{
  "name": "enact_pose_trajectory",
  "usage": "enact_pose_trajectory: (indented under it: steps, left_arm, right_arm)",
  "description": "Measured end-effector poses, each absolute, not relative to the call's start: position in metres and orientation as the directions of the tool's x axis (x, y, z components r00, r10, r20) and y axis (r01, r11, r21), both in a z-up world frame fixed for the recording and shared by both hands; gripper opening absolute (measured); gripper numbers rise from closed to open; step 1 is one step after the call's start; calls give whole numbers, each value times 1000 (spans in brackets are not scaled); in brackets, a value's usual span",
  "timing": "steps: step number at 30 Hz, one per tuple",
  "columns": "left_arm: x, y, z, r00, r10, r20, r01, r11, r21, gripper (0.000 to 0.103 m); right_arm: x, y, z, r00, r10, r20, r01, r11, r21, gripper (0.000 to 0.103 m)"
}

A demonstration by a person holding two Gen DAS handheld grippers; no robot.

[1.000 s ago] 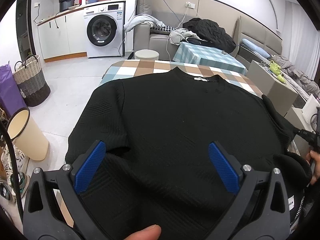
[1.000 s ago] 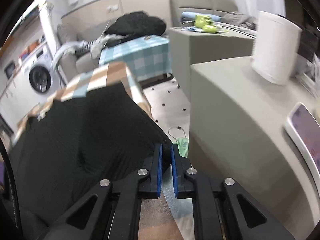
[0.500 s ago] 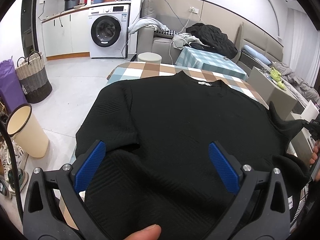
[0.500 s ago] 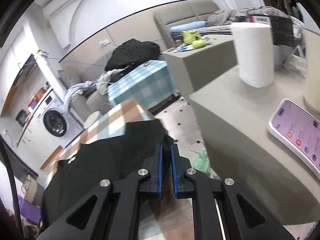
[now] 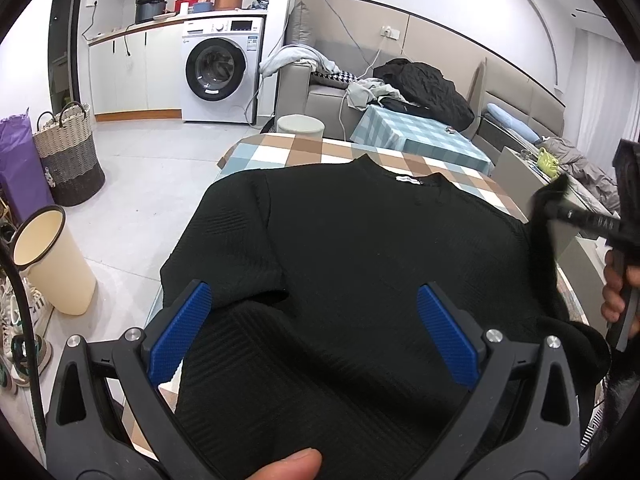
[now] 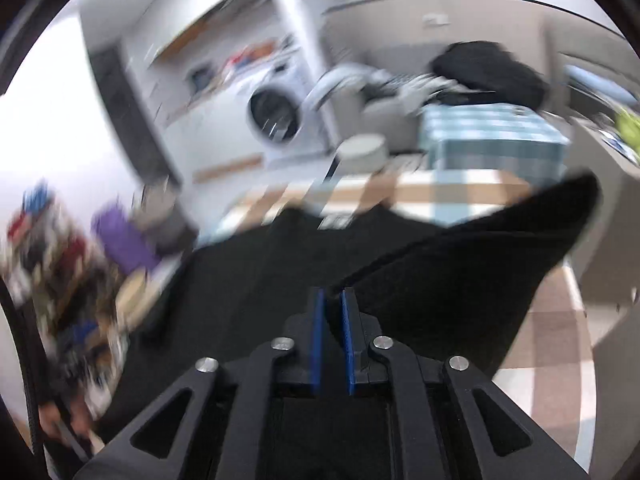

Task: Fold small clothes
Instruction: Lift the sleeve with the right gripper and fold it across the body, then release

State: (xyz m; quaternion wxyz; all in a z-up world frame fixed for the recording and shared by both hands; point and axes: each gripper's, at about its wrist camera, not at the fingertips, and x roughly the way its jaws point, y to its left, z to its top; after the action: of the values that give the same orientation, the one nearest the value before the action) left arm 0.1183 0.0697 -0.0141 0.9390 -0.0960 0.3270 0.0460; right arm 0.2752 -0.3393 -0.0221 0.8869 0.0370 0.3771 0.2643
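Note:
A black sweater lies flat on a checked table, collar at the far end. Its left sleeve is folded in over the body. My left gripper is open, its blue pads hovering over the sweater's lower half, holding nothing. My right gripper is shut on the sweater's right sleeve and holds it lifted off the table; that sleeve also shows raised at the right edge of the left wrist view. The right wrist view is blurred by motion.
A cream bin and a woven basket stand on the floor at the left. A washing machine, a sofa with clothes and a second checked table lie beyond. A grey cabinet stands at the right.
My right gripper has lifted the right sleeve off the table edge and swung it up and inward, turning left toward the sweater body. My left gripper has stayed open over the sweater.

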Motion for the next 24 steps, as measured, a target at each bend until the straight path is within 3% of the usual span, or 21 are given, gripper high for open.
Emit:
enact_pose_trajectory:
  steps: [4,7,11,17,19,22,24]
  left_arm:
    - [116,72,-17,778,21,-628,-154,975,-158,102]
    - [115,72,-17,779,16,-627,-149,976,-161,102]
    - [117,71,-17,778,12,-628,-147,975,-164,102]
    - [117,78,-17,764,49,-643,-183,973,-143,102]
    - [117,86,-18,758,71,-649,-209,968,-138,102]
    - [117,105,-20,744,101,-660,-266,951,-155,102]
    - [115,120,-21,739,115,-664,-303,937,-175,102]
  right_arm:
    - [268,-339,-32,537,476,-697,-439,863,251,32]
    - [271,-372,-41,569,385,-727,-317,918,238,41]
    - [288,-418,-70,534,243,-810,-120,970,211,42]
    - [308,-446,-115,462,309,-831,-59,946,319,42]
    - [312,-442,-120,466,309,-829,-87,948,305,40]
    - [318,-433,-126,477,287,-831,-142,958,249,16]
    - [321,-429,-125,482,266,-835,-173,963,207,9]
